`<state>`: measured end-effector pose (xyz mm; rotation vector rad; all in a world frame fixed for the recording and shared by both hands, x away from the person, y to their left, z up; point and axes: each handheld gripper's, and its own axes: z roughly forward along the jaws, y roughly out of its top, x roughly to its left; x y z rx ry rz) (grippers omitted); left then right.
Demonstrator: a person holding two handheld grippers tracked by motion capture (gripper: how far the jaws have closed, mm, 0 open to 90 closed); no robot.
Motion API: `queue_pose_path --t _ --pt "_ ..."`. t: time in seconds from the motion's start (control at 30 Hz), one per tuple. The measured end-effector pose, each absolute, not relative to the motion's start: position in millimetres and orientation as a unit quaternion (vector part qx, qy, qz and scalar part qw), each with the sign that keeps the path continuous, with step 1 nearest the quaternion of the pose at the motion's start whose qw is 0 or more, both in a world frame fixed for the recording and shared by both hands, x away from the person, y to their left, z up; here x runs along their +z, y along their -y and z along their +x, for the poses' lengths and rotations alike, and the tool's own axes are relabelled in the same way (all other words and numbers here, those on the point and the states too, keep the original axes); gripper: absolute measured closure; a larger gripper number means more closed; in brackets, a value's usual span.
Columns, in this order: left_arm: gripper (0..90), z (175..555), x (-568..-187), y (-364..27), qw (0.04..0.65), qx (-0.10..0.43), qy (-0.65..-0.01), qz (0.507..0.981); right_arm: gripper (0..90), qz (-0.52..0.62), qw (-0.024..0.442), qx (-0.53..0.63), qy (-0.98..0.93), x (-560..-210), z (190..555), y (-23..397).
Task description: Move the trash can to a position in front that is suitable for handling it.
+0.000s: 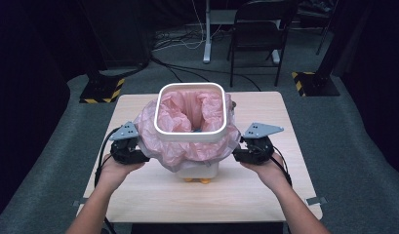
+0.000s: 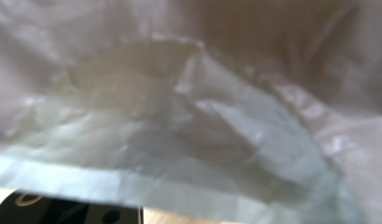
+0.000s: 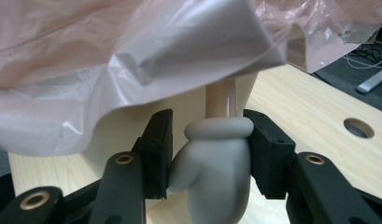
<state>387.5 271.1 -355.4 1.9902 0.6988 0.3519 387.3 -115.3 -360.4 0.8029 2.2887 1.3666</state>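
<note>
A white, round-cornered bin (image 1: 199, 168) lined with crinkled pink plastic film (image 1: 187, 146) was flanked on the bench (image 1: 265, 195); the right gripper (image 3: 205, 156) was clenched on a smooth grey mitten-shaped handle (image 3: 212, 172), while the left gripper's (image 1: 131, 151) grip could not be told.

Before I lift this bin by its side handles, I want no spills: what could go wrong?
The right claw clamps only a small rounded handle, so it might slip out. The loose pink bag drapes over the left claw, hiding its grip. An uneven lift could tip the bin.
</note>
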Motion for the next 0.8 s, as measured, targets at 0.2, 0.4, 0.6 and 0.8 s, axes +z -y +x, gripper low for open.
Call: queue_pose_path --t 0.2,0.4,0.6,0.8 --pt "52.8 376 -356 -263 0.478 0.146 -0.275 0.821 53.7 0.281 0.187 0.487 -0.806 -365 372 123" --pt "52.7 368 -354 -258 0.483 0.145 -0.265 0.822 53.8 0.283 0.189 0.491 -0.802 -368 363 131" --pt "52.7 363 -359 -255 0.488 0.139 -0.264 0.820 53.7 0.282 0.192 0.491 -0.802 -372 358 136" --pt "52.6 359 -368 -258 0.508 0.129 -0.270 0.808 53.3 0.276 0.182 0.499 -0.801 -379 354 140"
